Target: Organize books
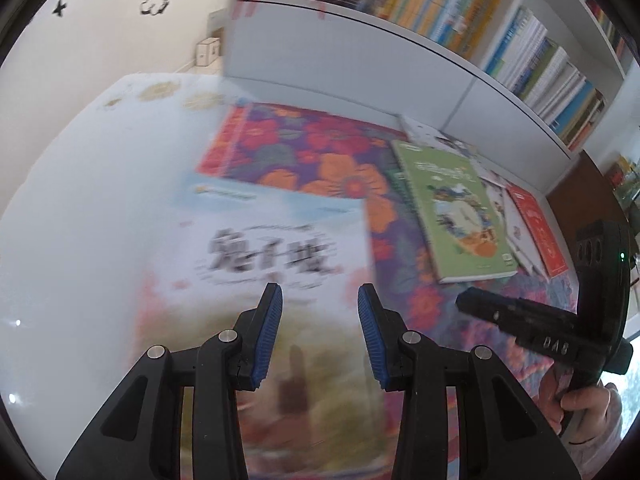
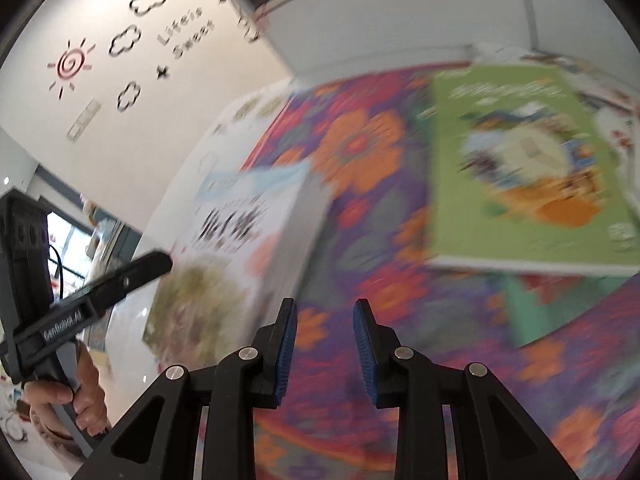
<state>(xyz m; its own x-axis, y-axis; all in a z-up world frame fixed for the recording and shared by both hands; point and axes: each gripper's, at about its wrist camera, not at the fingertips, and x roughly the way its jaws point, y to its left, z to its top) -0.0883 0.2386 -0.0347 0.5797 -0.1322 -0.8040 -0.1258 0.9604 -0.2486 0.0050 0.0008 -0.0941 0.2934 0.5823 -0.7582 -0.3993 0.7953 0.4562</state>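
Books: one pale (image 1: pixel 256 248), one green (image 1: pixel 456 208), one red (image 1: pixel 538 232); left gripper (image 1: pixel 320 308), right gripper (image 2: pixel 325 320) ajar, empty.

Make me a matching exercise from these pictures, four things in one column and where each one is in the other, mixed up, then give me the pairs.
Things:
1. green book
2. red book
3. pale blue book
4. rows of books

Places:
A. standing on the white shelf
B. straight ahead of the left gripper, partly on the flowered cloth
C. on top of the pile on the flowered cloth
D. far right edge of that pile

Pairs: 1-C, 2-D, 3-B, 4-A
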